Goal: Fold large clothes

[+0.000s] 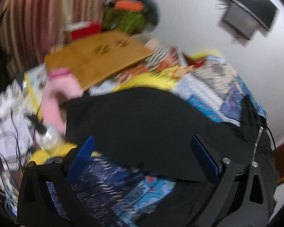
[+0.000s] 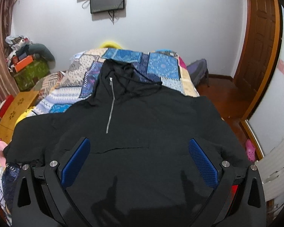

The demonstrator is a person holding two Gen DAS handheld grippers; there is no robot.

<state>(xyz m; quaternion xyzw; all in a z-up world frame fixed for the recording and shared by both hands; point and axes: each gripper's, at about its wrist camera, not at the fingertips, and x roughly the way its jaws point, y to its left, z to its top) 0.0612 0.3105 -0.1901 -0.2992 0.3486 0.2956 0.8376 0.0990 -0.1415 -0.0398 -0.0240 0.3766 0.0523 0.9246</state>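
A black hooded pullover with a short silver zip lies spread flat, front up, on a patchwork bedspread, hood toward the far wall. My right gripper is open and empty, hovering over the garment's lower front near the pocket seam. The left wrist view is motion-blurred. It shows the same black garment from its left side. My left gripper is open and empty above the garment's near edge.
A low wooden table and a pink bottle sit left of the bed, with cables and papers. Boxes and clutter stack by the striped curtain. A wooden door is right. A screen hangs on the wall.
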